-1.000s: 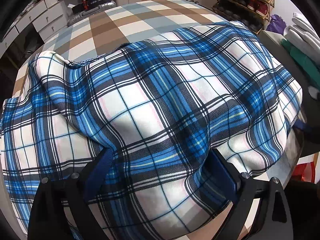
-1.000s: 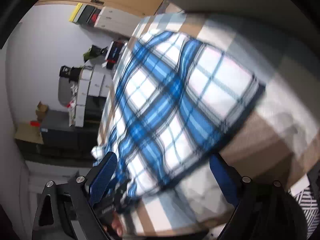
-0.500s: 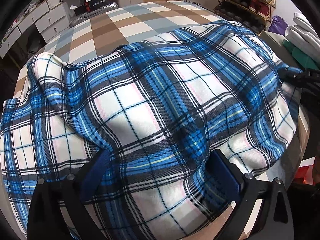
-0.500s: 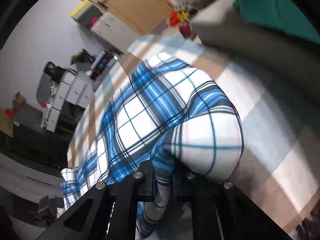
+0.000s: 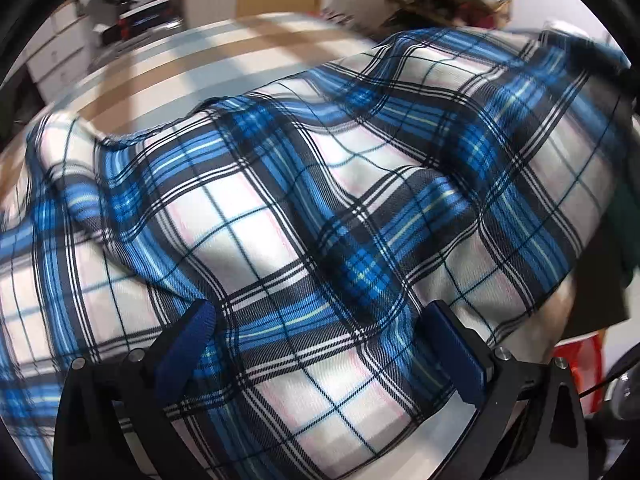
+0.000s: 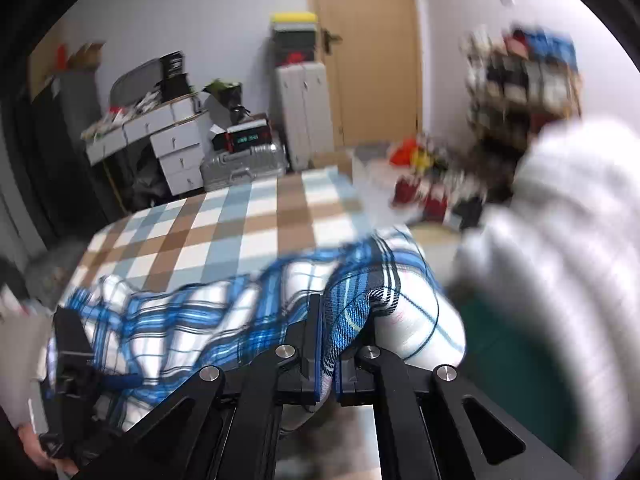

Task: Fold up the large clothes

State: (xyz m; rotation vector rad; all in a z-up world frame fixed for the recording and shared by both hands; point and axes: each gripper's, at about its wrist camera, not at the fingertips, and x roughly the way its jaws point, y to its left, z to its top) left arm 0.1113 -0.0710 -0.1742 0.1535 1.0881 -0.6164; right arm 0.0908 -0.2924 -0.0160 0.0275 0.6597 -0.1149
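A large blue, white and black plaid garment [image 5: 320, 208] lies rumpled on a surface with a brown, blue and white check cover [image 5: 168, 68]. My left gripper [image 5: 320, 348] is open just above it, and the cloth bulges up between the wide-apart blue pads [image 5: 188, 344] without being pinched. In the right wrist view my right gripper [image 6: 326, 348] is shut on a bunched fold at the edge of the plaid garment [image 6: 200, 312], which it holds raised off the cover [image 6: 240, 232]. The left gripper [image 6: 72, 352] shows there at the far left, in a person's hand [image 6: 32, 440].
A stack of folded white clothes [image 6: 560, 240] with a green piece [image 6: 504, 360] under it sits close on the right. Beyond the far edge stand white drawers [image 6: 176, 148], a silver suitcase [image 6: 240, 164], a wooden door [image 6: 368, 52] and a shoe rack [image 6: 520, 80].
My right gripper shut on the garment's edge, rolled upright and lifted the fold. The left gripper slid across the cloth and stayed open. The garment's right side rose.
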